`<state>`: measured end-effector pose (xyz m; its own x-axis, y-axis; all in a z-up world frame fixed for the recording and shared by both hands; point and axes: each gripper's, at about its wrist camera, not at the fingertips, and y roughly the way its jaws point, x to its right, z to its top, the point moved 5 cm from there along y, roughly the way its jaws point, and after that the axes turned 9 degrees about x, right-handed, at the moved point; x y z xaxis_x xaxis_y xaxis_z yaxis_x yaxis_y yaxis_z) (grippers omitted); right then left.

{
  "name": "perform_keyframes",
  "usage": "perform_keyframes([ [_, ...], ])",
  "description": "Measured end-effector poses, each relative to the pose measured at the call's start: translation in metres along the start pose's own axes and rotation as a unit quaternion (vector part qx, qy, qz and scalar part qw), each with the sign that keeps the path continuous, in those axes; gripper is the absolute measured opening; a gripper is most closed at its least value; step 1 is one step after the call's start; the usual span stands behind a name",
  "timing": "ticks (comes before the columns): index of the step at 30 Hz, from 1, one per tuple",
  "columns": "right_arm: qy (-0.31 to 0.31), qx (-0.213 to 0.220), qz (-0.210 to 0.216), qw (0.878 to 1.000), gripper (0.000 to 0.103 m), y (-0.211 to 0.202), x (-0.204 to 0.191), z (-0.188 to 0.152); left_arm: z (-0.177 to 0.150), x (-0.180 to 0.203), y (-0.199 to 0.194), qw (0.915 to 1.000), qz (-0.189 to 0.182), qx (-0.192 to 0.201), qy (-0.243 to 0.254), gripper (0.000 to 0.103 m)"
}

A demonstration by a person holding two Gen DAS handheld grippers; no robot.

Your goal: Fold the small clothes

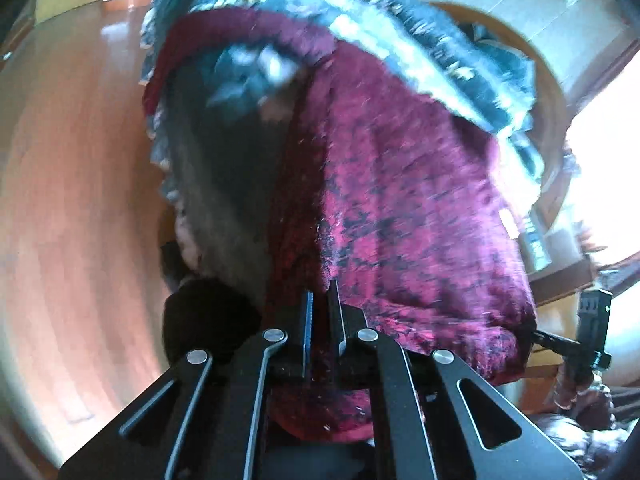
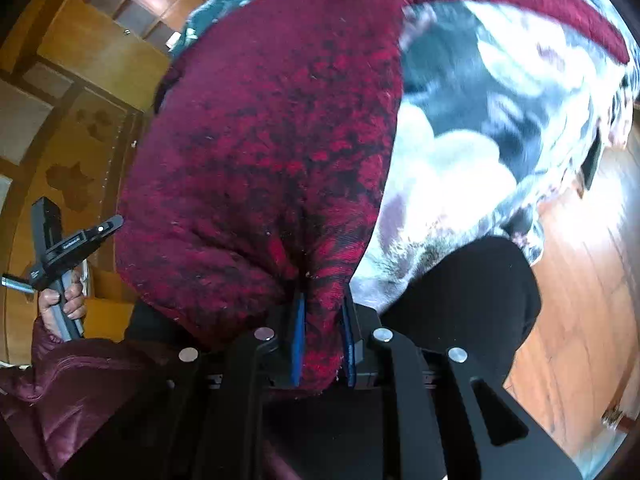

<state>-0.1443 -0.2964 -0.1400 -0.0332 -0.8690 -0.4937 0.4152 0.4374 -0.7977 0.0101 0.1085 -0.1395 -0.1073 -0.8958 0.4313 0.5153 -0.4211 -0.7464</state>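
A dark red knitted garment (image 1: 400,208) with black flecks hangs in front of the left wrist camera, and my left gripper (image 1: 322,312) is shut on its lower edge. The same red garment (image 2: 272,152) fills the right wrist view, bunched between the blue-padded fingers of my right gripper (image 2: 322,320), which is shut on it. A blue-grey cloth with pale leaf print (image 1: 420,44) drapes behind and over the garment, seen again as the printed cloth (image 2: 492,120) on the right. The other hand-held gripper (image 2: 68,248) shows at the left, and at the right edge as the right gripper's handle (image 1: 592,328).
A wooden floor (image 1: 72,184) lies to the left, and the wooden floor (image 2: 580,280) lies at the right. Wooden cabinets (image 2: 80,64) stand upper left. A person's hand (image 2: 64,304) and maroon sleeve (image 2: 80,376) hold the other gripper. A black fabric lump (image 2: 472,292) sits beside the fingers.
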Motion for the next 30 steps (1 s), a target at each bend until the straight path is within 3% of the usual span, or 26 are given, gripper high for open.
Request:
perform_keyframes([
  [1, 0.001, -0.001, 0.004, 1.000, 0.019, 0.000, 0.001, 0.004, -0.001, -0.003, 0.005, 0.9998, 0.018, -0.007, -0.001, 0.008],
  [2, 0.001, 0.001, 0.010, 1.000, 0.029, -0.001, 0.003, 0.008, 0.001, -0.005, 0.004, 0.9996, 0.028, -0.002, -0.001, 0.008],
  [3, 0.004, 0.004, 0.013, 1.000, 0.042, -0.004, 0.007, 0.013, 0.006, -0.005, 0.001, 0.9993, 0.035, 0.010, 0.004, 0.008],
  [5, 0.006, 0.020, 0.013, 1.000, 0.058, -0.010, 0.011, 0.026, 0.019, -0.004, -0.006, 0.9978, 0.052, 0.039, 0.016, 0.008],
  [6, 0.007, 0.032, 0.011, 0.999, 0.061, -0.014, 0.012, 0.031, 0.029, 0.000, -0.009, 0.9962, 0.058, 0.059, 0.026, 0.008],
  [8, 0.024, 0.065, 0.006, 0.998, 0.066, -0.028, 0.027, 0.054, 0.040, 0.011, -0.011, 0.9939, 0.064, 0.078, 0.045, 0.028],
  [9, 0.034, 0.079, 0.002, 0.996, 0.074, -0.036, 0.033, 0.060, 0.045, 0.018, -0.011, 0.9922, 0.069, 0.089, 0.053, 0.052],
  [10, 0.058, 0.106, -0.005, 0.993, 0.077, -0.044, 0.047, 0.073, 0.052, 0.029, -0.011, 0.9890, 0.072, 0.109, 0.069, 0.065],
  [11, 0.079, 0.123, -0.009, 0.989, 0.079, -0.048, 0.058, 0.081, 0.056, 0.040, -0.010, 0.9865, 0.071, 0.122, 0.083, 0.067],
  [16, 0.203, 0.203, -0.034, 0.957, 0.078, -0.070, 0.138, 0.124, 0.072, 0.088, 0.020, 0.9845, 0.053, 0.118, 0.118, 0.067],
  [20, 0.285, 0.264, -0.030, 0.921, 0.066, -0.081, 0.194, 0.164, 0.075, 0.118, 0.048, 0.9842, 0.038, 0.095, 0.145, 0.067],
  [27, 0.416, 0.313, -0.022, 0.853, 0.053, -0.062, 0.270, 0.220, 0.071, 0.139, 0.090, 0.9825, 0.044, 0.044, 0.175, 0.067],
  [30, 0.448, 0.318, -0.022, 0.836, 0.053, -0.052, 0.295, 0.230, 0.069, 0.135, 0.099, 0.9841, 0.050, 0.030, 0.168, 0.067],
])
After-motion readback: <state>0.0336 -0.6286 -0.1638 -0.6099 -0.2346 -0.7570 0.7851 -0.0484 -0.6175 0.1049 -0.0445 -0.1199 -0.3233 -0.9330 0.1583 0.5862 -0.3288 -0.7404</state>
